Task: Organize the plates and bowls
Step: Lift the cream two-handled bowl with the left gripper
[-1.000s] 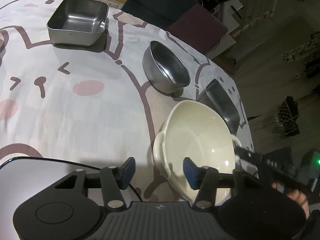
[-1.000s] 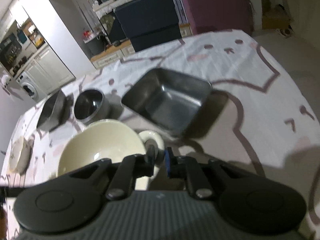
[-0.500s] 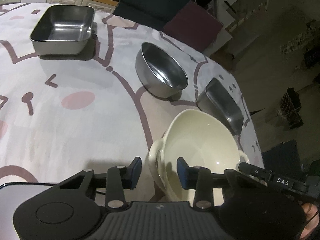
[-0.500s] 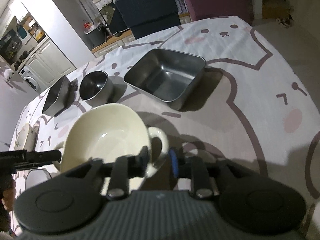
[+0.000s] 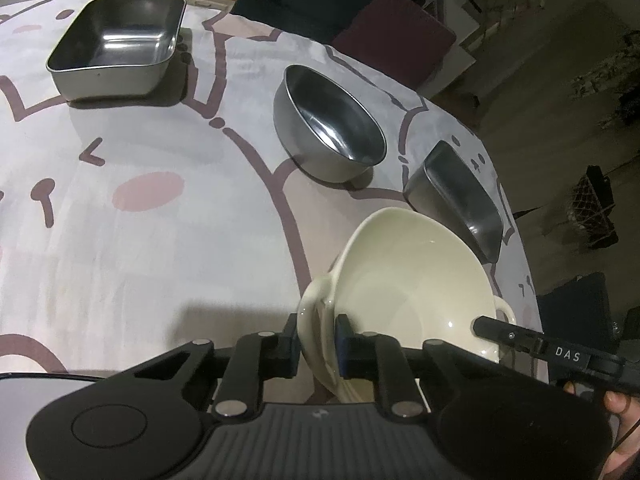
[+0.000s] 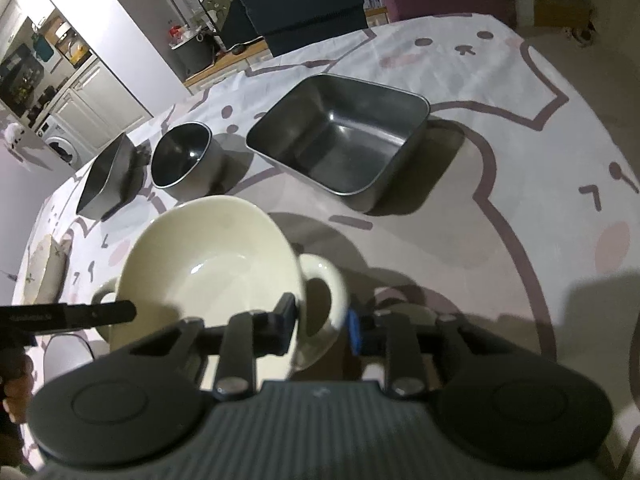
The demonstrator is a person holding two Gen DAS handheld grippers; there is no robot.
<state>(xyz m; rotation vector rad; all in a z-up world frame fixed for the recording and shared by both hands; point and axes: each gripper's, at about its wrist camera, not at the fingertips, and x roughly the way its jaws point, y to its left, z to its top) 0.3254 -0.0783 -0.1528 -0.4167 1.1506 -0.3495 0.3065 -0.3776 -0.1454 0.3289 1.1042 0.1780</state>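
A cream two-handled bowl (image 5: 412, 280) sits near the table's right edge; it also shows in the right wrist view (image 6: 208, 256). My left gripper (image 5: 318, 346) is shut on the bowl's near handle and rim. My right gripper (image 6: 322, 322) is open, its fingers on either side of the bowl's other handle (image 6: 324, 284). A round steel bowl (image 5: 328, 124), a large square steel tray (image 5: 116, 48) and a small steel tray (image 5: 456, 196) stand behind on the table.
The table carries a cartoon-print cloth (image 5: 140, 200). Its right edge drops to the floor just past the small tray. A flat cream dish (image 6: 44, 268) lies at the table's far left in the right wrist view. Dark and maroon boxes (image 5: 360, 12) stand beyond the table.
My left gripper has closed from open onto the bowl's handle and rim. My right gripper has opened from shut around the other handle. The bowl has stayed in place.
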